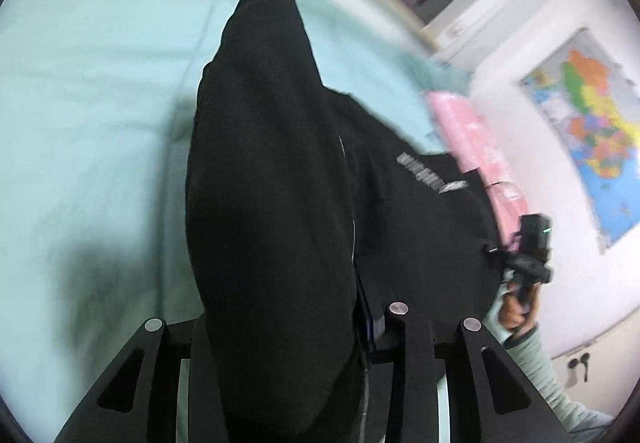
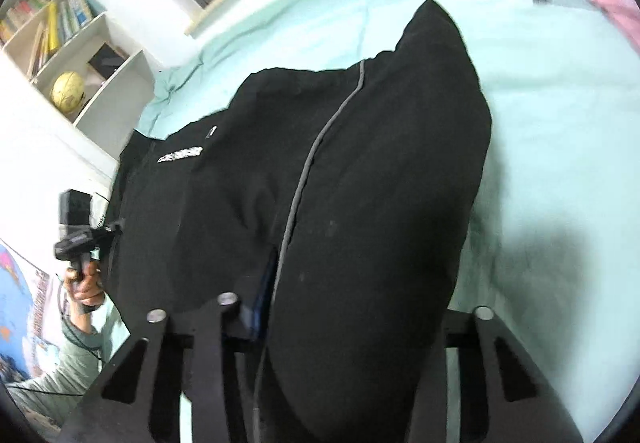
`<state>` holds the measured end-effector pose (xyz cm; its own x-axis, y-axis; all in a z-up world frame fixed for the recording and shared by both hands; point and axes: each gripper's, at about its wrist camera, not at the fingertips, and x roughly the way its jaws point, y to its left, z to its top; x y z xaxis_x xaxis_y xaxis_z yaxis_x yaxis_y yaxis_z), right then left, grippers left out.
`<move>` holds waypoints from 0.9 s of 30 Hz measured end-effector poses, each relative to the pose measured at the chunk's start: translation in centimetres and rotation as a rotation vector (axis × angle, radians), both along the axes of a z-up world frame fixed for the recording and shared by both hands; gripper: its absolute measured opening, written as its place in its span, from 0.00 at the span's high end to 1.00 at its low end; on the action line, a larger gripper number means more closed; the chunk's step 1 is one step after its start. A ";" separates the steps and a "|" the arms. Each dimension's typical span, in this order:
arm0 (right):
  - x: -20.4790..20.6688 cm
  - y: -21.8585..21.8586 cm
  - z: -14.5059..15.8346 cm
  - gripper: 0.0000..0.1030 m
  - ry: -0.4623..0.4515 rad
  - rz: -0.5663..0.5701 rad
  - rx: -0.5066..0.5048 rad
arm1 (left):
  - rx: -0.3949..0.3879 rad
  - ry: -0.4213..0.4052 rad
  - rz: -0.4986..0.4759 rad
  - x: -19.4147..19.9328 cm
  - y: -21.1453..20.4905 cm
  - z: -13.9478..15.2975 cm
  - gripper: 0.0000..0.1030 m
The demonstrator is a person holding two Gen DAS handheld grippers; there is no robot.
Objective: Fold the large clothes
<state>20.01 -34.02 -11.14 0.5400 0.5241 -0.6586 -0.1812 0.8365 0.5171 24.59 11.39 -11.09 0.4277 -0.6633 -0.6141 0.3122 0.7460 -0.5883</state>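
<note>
We held the black garment (image 1: 272,171) up over the mint-green bed (image 1: 100,91), its cloth bunched between the jaws of the left gripper (image 1: 280,327) and, in the other view, between those of the right gripper (image 2: 320,319), both closed narrow on the fabric. The garment stretched between our two hands, with a grey seam line (image 2: 312,151) and a small white logo (image 2: 180,155) showing. A pink roll (image 1: 476,147) lay at the bed's far right.
</note>
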 end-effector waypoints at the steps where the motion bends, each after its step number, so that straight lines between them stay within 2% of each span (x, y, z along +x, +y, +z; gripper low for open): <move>1: -1.0 0.5 1.1 0.64 -0.024 0.006 -0.003 | -0.032 -0.032 -0.009 -1.5 -0.1 1.6 0.65; 6: -6.2 4.3 6.4 0.66 -0.101 0.035 -0.059 | -0.057 -0.149 -0.027 -7.7 0.2 7.4 0.65; 10: -7.3 4.7 7.5 0.66 -0.143 0.047 -0.089 | -0.069 -0.191 -0.032 -12.5 1.6 10.3 0.64; 13: -7.8 5.1 7.5 0.66 -0.129 0.051 -0.079 | -0.079 -0.187 -0.021 -14.4 2.8 10.4 0.64; 16: -6.9 5.9 5.8 0.66 -0.096 0.063 -0.118 | -0.100 -0.107 0.000 -14.5 4.4 7.7 0.63; 19: -5.5 6.8 2.4 0.64 0.009 0.052 -0.108 | -0.067 0.009 0.043 -13.9 5.5 2.6 0.59; 21: -4.3 6.7 -0.5 0.50 0.051 -0.014 -0.180 | -0.037 0.088 0.108 -13.2 6.8 -1.5 0.53; 22: -3.9 6.2 -1.7 0.41 0.067 -0.049 -0.195 | -0.066 0.128 0.119 -12.8 7.6 -3.4 0.47; 23: -3.7 5.5 -2.8 0.40 0.087 -0.072 -0.190 | -0.157 0.178 0.131 -12.6 9.0 -5.6 0.41; 25: -3.7 3.0 -5.5 0.36 0.132 -0.120 -0.064 | -0.315 0.247 0.139 -12.6 11.1 -7.8 0.39; 26: -4.2 1.7 -6.3 0.35 0.150 -0.139 0.020 | -0.356 0.263 0.151 -13.1 11.9 -8.1 0.40; 27: -4.7 1.0 -6.4 0.34 0.155 -0.149 0.053 | -0.323 0.245 0.180 -13.6 12.5 -7.5 0.39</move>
<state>15.28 -32.98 -17.58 0.5084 0.4822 -0.7135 0.0278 0.8189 0.5732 11.00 23.90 -18.57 0.4217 -0.7659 -0.4853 0.0159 0.5414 -0.8406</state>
